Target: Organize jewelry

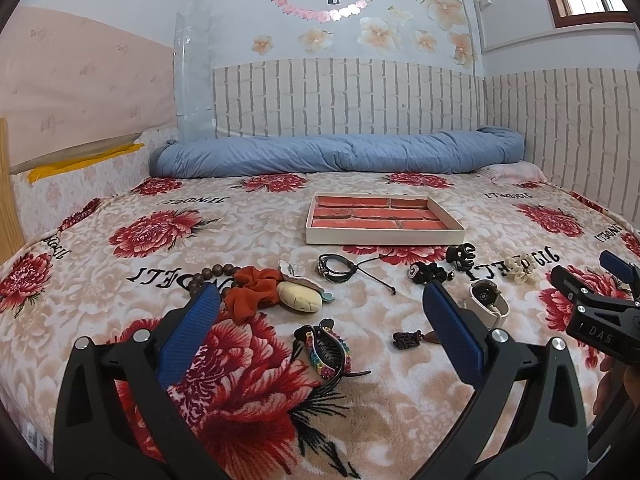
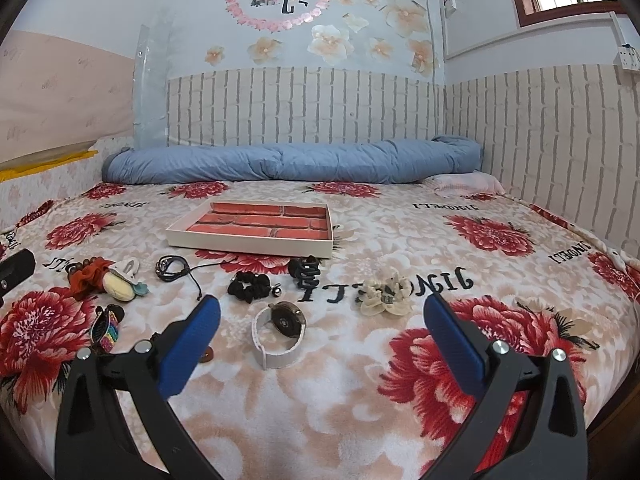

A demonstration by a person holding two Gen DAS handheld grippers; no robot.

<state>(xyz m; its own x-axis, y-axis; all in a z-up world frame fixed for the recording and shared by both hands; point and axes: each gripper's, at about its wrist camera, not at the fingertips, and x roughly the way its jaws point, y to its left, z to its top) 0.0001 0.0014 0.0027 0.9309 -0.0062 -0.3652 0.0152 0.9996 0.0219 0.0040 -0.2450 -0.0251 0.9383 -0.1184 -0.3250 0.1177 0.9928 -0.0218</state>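
Note:
A shallow white tray (image 1: 384, 237) (image 2: 248, 246) with a red brick-pattern floor lies empty on the bed. In front of it lie loose pieces: a rainbow claw clip (image 1: 330, 350) (image 2: 106, 330), a white-strap watch (image 1: 489, 300) (image 2: 280, 332), a black cord bracelet (image 1: 336, 268) (image 2: 173, 268), an orange scrunchie (image 1: 252, 292) (image 2: 86, 276), a cream flower clip (image 1: 520, 271) (image 2: 386, 294), a black claw clip (image 1: 460, 258) (image 2: 306, 270). My left gripper (image 1: 320, 312) is open above the rainbow clip, holding nothing. My right gripper (image 2: 322, 318) is open above the watch, holding nothing.
A floral blanket (image 1: 160, 240) covers the bed. A rolled blue quilt (image 1: 340, 152) lies along the far wall, behind the tray. Wooden beads (image 1: 218, 274), a black scrunchie (image 2: 250, 286) and a cream plush clip (image 1: 298, 296) lie nearby. The right gripper's body (image 1: 600, 308) shows at the edge of the left wrist view.

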